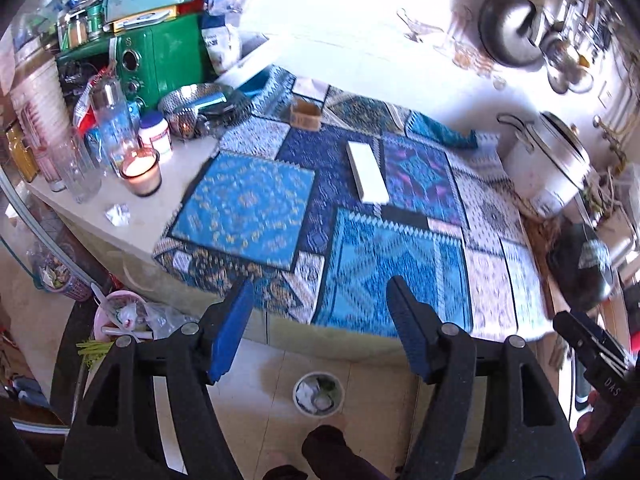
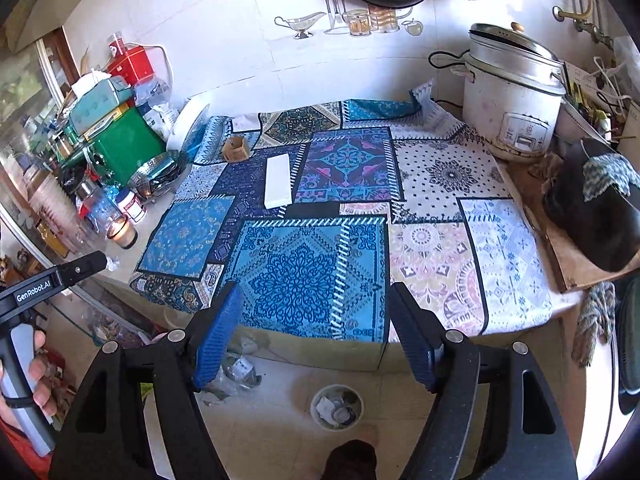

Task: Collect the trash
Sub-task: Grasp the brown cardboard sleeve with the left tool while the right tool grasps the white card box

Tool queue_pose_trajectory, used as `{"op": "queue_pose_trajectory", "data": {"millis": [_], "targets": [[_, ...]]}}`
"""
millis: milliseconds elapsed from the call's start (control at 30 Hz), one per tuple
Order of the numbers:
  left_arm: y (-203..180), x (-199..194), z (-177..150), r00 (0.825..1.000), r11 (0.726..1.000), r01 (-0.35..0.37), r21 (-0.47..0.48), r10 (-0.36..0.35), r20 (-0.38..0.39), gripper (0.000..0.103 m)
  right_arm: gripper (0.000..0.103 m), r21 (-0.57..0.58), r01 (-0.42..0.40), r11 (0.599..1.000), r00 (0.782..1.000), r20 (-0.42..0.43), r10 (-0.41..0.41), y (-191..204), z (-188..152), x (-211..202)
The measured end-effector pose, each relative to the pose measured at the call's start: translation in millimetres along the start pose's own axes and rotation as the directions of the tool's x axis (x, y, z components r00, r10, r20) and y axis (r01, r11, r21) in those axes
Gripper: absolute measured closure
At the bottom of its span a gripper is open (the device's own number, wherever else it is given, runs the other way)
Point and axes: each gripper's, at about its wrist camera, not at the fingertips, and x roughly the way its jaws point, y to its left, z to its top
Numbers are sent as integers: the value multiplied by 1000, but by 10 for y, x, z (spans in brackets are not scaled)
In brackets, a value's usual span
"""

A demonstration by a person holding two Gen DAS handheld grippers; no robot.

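Both grippers hung high over the counter. The left gripper (image 1: 320, 320) stood open and empty; the right gripper (image 2: 312, 320) gaped empty too. The trash bin (image 1: 319, 394) sat on the floor at six o'clock below both, crumpled scraps inside.

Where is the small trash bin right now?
The trash bin stands on the tiled floor in front of the counter, low centre in both wrist views, below the patchwork cloth's hanging edge, already holding crumpled scraps.
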Motion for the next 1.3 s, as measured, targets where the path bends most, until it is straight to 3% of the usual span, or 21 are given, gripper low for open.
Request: {"op": "queue_pose_trajectory", "data": {"millis": [233,600,733,833,967,1100,1300], "targets": [[-42,309,543,998,996,-47,-79,49,28,36,32,-71,-33,997,999,-28,31,-130,532,448],[11,1076,1406,996,993,-80,-83,84,37,36,32,-104,-66,992,989,-142,51,82,1028,1481],[85,1545,1813,1000,1000,-9,-26,9,1,36,32,-84,-42,996,986,-167,27,215,1196,1889],[109,1946,2114,999,1000,1,23,0,-48,36,32,-56,2,998,979,-205,-14,333,1335,2276],[267,2487,2484,993,999,41,-11,-42,-108,36,32,-36,15,999,958,-287,-25,438,1482,2835],[313,3016,2766,988,999,32,-23,-35,-152,36,32,-29,75,997,943,-322,-80,486,1535,3174],[283,3604,3035,982,1000,11,24,-6,-186,55,32,-14,122,992,923,-367,-119,503,1549,3480]]}}
